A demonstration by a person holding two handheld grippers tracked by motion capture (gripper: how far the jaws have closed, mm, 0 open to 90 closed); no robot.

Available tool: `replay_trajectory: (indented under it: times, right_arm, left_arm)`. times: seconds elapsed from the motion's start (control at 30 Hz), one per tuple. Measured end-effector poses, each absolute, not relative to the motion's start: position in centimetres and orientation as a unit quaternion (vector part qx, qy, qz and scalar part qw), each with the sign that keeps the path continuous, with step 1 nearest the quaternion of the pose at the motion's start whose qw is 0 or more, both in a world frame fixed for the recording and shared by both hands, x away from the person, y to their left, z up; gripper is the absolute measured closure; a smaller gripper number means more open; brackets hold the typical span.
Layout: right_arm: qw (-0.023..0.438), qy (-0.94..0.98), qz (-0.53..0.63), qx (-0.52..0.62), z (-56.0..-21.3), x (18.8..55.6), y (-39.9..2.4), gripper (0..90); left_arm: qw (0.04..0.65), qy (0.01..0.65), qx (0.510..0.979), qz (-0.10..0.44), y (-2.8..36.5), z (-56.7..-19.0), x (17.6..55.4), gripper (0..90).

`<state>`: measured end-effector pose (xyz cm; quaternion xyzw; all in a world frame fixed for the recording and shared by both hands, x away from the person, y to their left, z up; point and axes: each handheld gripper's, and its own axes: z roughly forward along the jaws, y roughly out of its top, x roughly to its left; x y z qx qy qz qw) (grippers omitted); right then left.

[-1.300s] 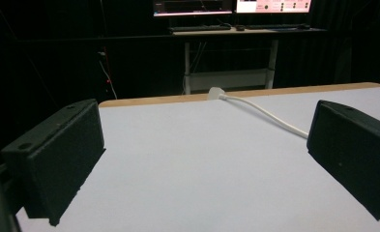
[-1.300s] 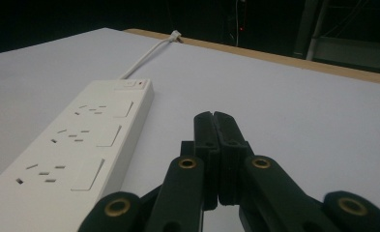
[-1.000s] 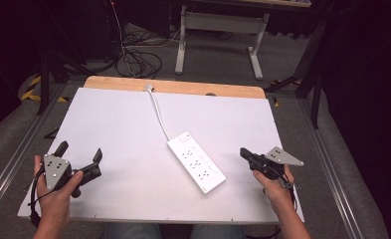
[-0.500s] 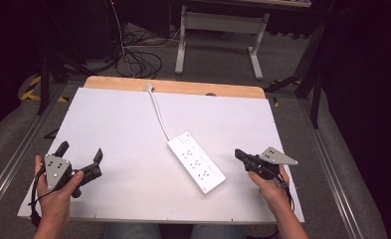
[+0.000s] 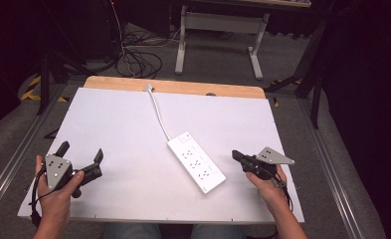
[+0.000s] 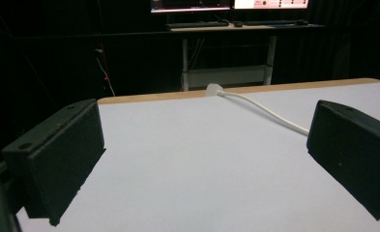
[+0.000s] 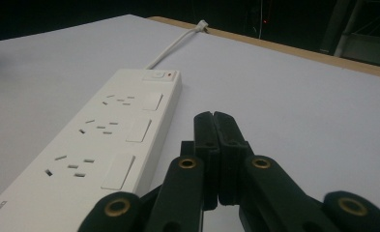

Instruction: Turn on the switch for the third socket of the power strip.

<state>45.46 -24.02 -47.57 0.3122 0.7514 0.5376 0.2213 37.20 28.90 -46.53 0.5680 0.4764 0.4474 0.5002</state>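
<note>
A white power strip (image 5: 196,163) is laid slantwise at the middle of the white table (image 5: 108,119), its cord (image 5: 159,112) led to the far edge. The left tool (image 5: 81,160) is held spread wide near the front left corner; the right tool (image 5: 235,155) is pressed together, empty, just beside the strip
</note>
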Motion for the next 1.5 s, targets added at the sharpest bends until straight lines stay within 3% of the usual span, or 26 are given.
replay_trajectory:
  times: [1.5]
  right_arm:
    - [0.185, 0.781, 0.53, 0.273, -48.0, 45.4, -22.7, 89.5]
  left_arm:
    - [0.501, 0.474, 0.573, 0.443, 28.7, -46.6, 37.3, 0.9]
